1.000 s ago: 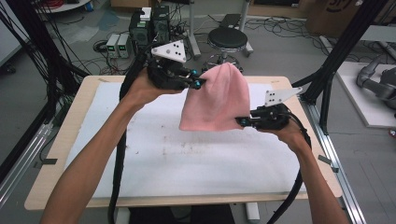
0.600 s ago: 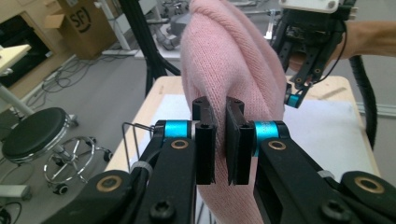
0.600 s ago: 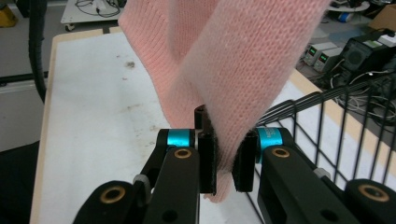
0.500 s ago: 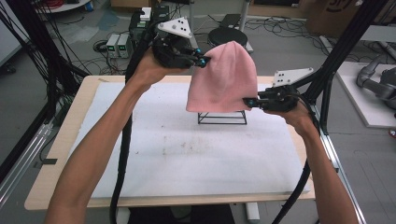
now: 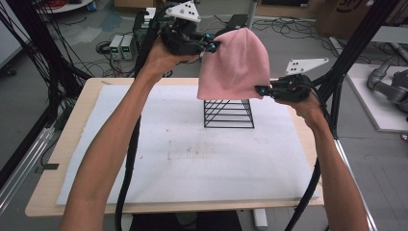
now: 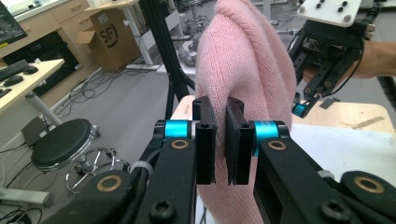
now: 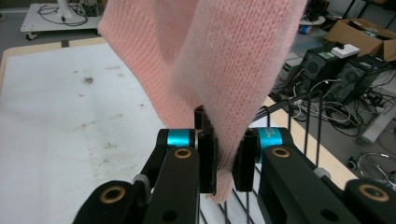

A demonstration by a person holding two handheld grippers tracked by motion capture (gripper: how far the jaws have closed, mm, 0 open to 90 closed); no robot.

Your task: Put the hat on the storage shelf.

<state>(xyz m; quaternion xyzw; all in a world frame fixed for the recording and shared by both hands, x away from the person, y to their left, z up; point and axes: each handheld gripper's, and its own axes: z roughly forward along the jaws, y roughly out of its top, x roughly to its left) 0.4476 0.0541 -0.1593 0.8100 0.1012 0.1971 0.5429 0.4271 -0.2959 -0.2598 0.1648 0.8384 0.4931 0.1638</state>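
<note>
Both my grippers, left (image 5: 210,46) and right (image 5: 260,90), clench a pink beanie (image 5: 235,65) aloft, seemingly clear of the black wire rack (image 5: 228,114).

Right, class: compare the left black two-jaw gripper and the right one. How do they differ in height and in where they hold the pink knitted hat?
The left gripper is raised higher, pinching the pink knitted hat near its rounded top; the right gripper sits lower, pinching the hat's bottom edge just above the black wire rack. The left comes in from the hat's left, the right from its right. Both are shut on the hat, holding it off the table.
</note>
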